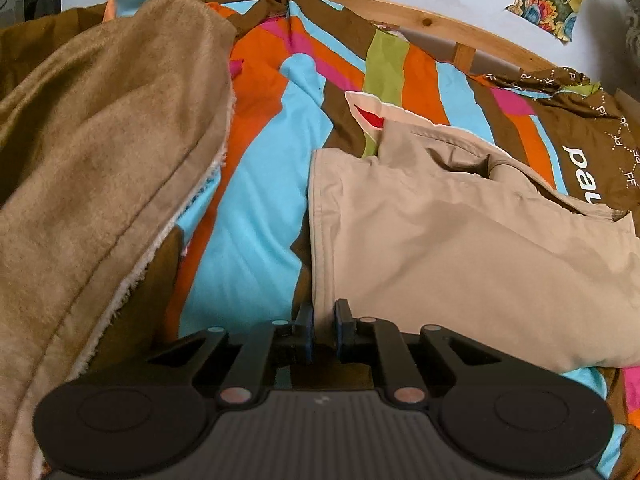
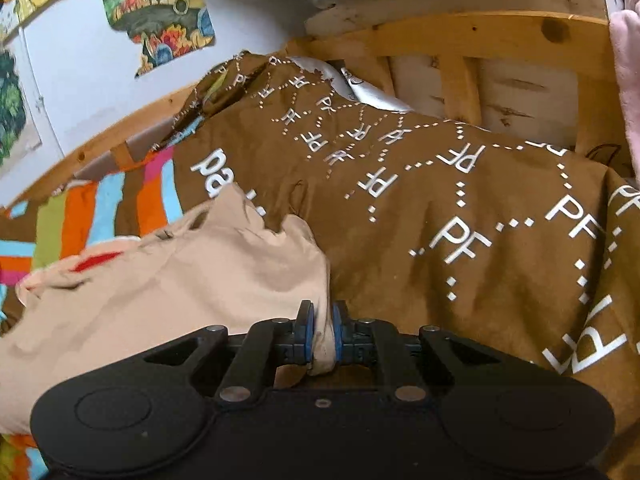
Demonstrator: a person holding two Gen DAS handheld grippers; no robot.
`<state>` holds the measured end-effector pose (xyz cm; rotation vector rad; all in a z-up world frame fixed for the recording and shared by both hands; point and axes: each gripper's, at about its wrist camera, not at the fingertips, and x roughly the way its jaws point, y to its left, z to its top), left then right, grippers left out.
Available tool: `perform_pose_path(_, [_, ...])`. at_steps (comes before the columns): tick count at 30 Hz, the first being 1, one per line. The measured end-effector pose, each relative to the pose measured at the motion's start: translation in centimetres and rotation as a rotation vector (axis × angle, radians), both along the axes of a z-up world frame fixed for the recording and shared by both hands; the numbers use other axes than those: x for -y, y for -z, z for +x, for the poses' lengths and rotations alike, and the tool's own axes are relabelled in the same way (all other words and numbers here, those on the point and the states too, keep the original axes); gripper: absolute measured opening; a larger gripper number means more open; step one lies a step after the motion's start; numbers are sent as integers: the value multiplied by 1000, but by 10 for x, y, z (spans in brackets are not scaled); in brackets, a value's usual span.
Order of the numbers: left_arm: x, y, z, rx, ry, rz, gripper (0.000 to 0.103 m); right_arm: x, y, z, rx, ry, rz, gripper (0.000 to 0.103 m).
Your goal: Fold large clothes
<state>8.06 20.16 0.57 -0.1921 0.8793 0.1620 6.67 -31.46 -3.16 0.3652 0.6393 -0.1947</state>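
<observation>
**On the bed: both grippers pinching a beige garment**

Across a striped bed cover (image 1: 256, 216) — blue, orange, brown, pink, green bands — lies the beige garment (image 1: 460, 248), spread to the right of centre in the left wrist view.

- Left gripper (image 1: 323, 330): jaws nearly together, clamped on the garment's near-left edge.
- Right gripper (image 2: 322, 330): jaws close, a bunched fold of the beige garment (image 2: 168, 288) squeezed between the blue pads.
- Brown fleece blanket (image 1: 100, 152) heaped at the left side, its pale fuzzy edge overlapping the cover; well apart from the garment.
- Brown part of the cover printed with white "PF" letters (image 2: 460, 208) rises just beyond the right gripper — the garment's far edge rests against it.
- Wooden bed frame (image 2: 460, 36) behind; colourful poster (image 2: 160, 12) on the white wall.
- Red patch (image 1: 370, 114) on pale cloth at the garment's far end.
</observation>
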Motion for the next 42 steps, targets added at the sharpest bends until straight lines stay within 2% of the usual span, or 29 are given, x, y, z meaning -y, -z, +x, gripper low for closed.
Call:
perform_pose_path(3, [6, -11, -2, -1, 23, 47, 18, 7, 4, -1, 4, 15, 29, 15])
perform_pose_path(4, [7, -13, -4, 0, 28, 53, 32, 7, 3, -3, 8, 19, 31, 16])
perform_pose_path(5, [9, -16, -5, -1, 31, 56, 58, 7, 3, -3, 9, 20, 28, 19])
perform_pose_path(7, [12, -22, -11, 20, 26, 77, 78, 4, 2, -5, 11, 21, 15, 21])
perform_pose_path(9, [15, -28, -17, 41, 25, 105, 82, 2, 2, -7, 12, 20, 1, 26])
perform_pose_path(11, [20, -33, -18, 40, 30, 137, 91, -2, 1, -9, 4, 20, -17, 49])
perform_pose_path(13, [24, -38, -19, 49, 23, 177, 96, -5, 1, -9, -9, 21, -29, 57])
perform_pose_path(15, [28, -42, -20, 67, 19, 204, 103, -5, 2, -10, -15, 25, -29, 59])
perform_pose_path(17, [31, -46, -19, 80, 16, 217, 102, -5, 0, -12, -11, 34, -30, 73])
perform_pose_path(20, [33, -52, -17, 88, 17, 180, 102, -5, -4, -17, 13, 55, -48, 82])
perform_pose_path(24, [45, -57, -13, 148, 32, 131, 102, -16, -14, -24, 65, 59, -119, 87])
perform_pose_path(26, [56, -57, -5, 177, 49, 118, 102, -29, -21, -25, 105, 38, -172, 96])
perform_pose_path(28, [71, -55, 9, 193, 83, 89, 102, -48, -27, -24, 158, -13, -227, 101])
perform_pose_path(30, [90, -52, 28, 201, 135, 58, 102, -69, -30, -23, 205, -78, -286, 102])
perform_pose_path(34, [131, -42, 70, 222, 235, 56, 102, -113, -27, -16, 272, -217, -394, 102])
perform_pose_path(38, [169, -17, 102, 260, 279, 118, 102, -142, -22, 3, 314, -280, -456, 102])
perform_pose_path(40, [179, -1, 115, 233, 283, 163, 102, -153, -19, 21, 330, -289, -477, 102])
perform_pose_path(42, [181, 15, 120, 199, 269, 177, 102, -159, -16, 40, 331, -286, -472, 102])
